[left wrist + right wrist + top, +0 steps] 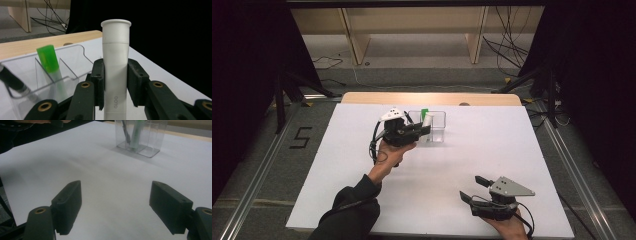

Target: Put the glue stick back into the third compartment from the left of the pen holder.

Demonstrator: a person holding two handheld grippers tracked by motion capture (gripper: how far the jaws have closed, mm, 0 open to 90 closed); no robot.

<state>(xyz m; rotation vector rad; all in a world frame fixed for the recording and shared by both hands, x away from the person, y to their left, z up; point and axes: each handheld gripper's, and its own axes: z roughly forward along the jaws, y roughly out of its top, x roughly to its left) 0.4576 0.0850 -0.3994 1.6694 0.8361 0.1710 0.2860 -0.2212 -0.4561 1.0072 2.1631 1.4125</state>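
- A white tabletop (362, 200) fills the middle of the high view; a clear plastic organizer (439, 131) stands in its upper centre, with wooden shelf legs and loose cables on the floor beyond.
- The left gripper (424, 129), at centre frame, has its jaws clamped on a white glue stick (115, 67), just left of the organizer and seemingly at its rim.
- In the left gripper view the glue stick stands upright at centre frame, long axis vertical, flared cap end up.
- The organizer has several compartments: a green-capped marker (49, 60) leans in one at the left of that view, and a dark pen (12, 81) lies slanted in another; which compartment is hard to tell through the clear walls.
- The right gripper (473, 188), lower right in the high view, has its jaws wide apart, nothing between them, over bare tabletop.
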